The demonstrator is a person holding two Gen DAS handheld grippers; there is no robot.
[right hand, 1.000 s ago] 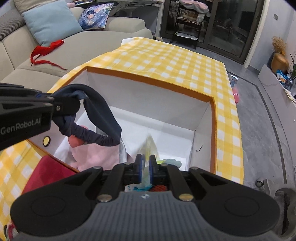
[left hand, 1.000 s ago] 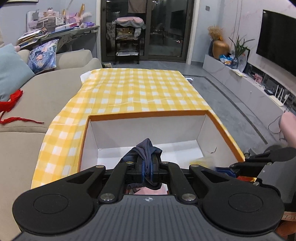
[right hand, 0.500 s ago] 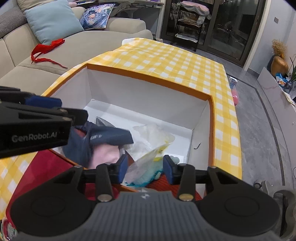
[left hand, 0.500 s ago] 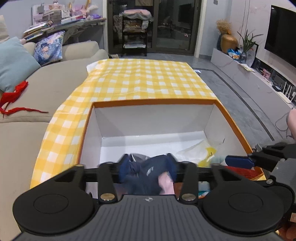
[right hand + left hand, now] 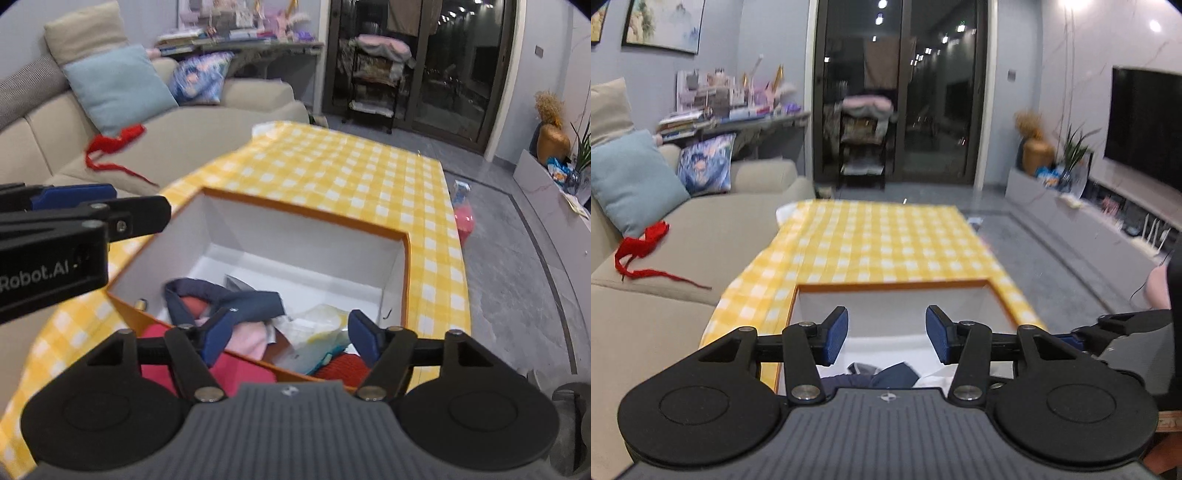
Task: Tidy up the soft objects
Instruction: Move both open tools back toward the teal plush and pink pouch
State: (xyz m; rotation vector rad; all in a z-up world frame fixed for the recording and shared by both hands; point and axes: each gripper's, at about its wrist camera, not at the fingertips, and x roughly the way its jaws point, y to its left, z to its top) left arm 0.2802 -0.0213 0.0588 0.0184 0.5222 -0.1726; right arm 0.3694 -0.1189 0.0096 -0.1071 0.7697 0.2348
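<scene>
Navy blue stretchy cloth garment [image 5: 225,295] dropped in white-lined, orange-rimmed cardboard box [image 5: 306,214], lower centre of frame.
Both left gripper [image 5: 886,334] and right gripper [image 5: 286,338] just opened wide, empty; risk: loose loop snagging a finger, dragged out.

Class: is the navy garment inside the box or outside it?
Inside: the navy garment lies within the box walls, on the pink cloth.
</scene>
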